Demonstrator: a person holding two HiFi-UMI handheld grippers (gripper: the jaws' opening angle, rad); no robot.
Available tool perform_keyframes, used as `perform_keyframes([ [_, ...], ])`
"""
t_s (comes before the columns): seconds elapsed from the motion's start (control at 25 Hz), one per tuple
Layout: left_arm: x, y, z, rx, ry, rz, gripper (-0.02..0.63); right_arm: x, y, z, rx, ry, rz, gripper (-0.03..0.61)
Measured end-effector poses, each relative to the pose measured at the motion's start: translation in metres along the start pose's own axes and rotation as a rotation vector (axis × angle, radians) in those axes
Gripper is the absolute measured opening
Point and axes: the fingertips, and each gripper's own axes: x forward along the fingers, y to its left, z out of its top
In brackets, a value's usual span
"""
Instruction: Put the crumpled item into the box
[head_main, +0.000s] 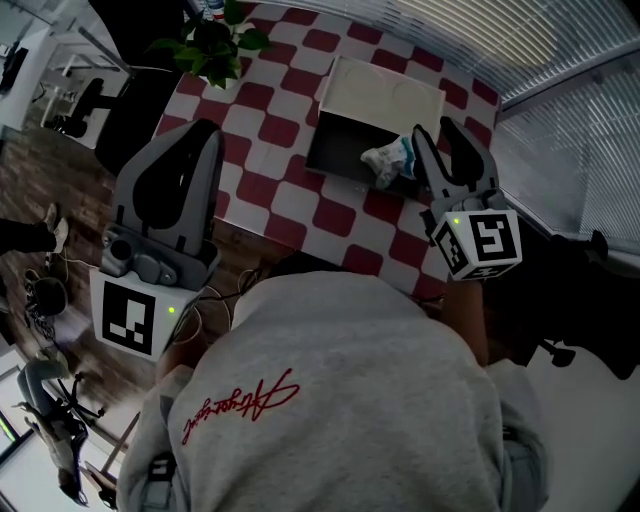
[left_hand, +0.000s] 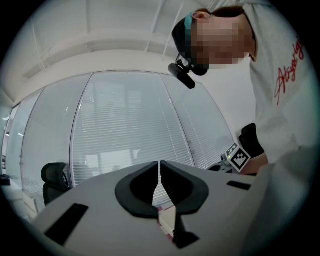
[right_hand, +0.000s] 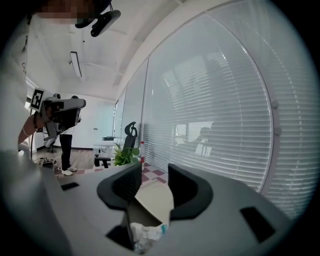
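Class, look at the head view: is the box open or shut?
Open: the box shows its dark inside, lid folded back.

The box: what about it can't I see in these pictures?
- Head view: the right gripper covers one corner of the box and part of the crumpled item.
- Right gripper view: the gripper's own body cuts off the crumpled item's lower part.
- Left gripper view: the box is out of sight.
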Motion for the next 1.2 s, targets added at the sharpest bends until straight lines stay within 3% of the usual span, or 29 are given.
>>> perform_keyframes([
  [1.2,0.015,-0.012,-0.003,-0.02,-0.019,-0.05,0.026,-0.042,-0.004,0.054,0.04,-0.137,-0.017,0.07],
])
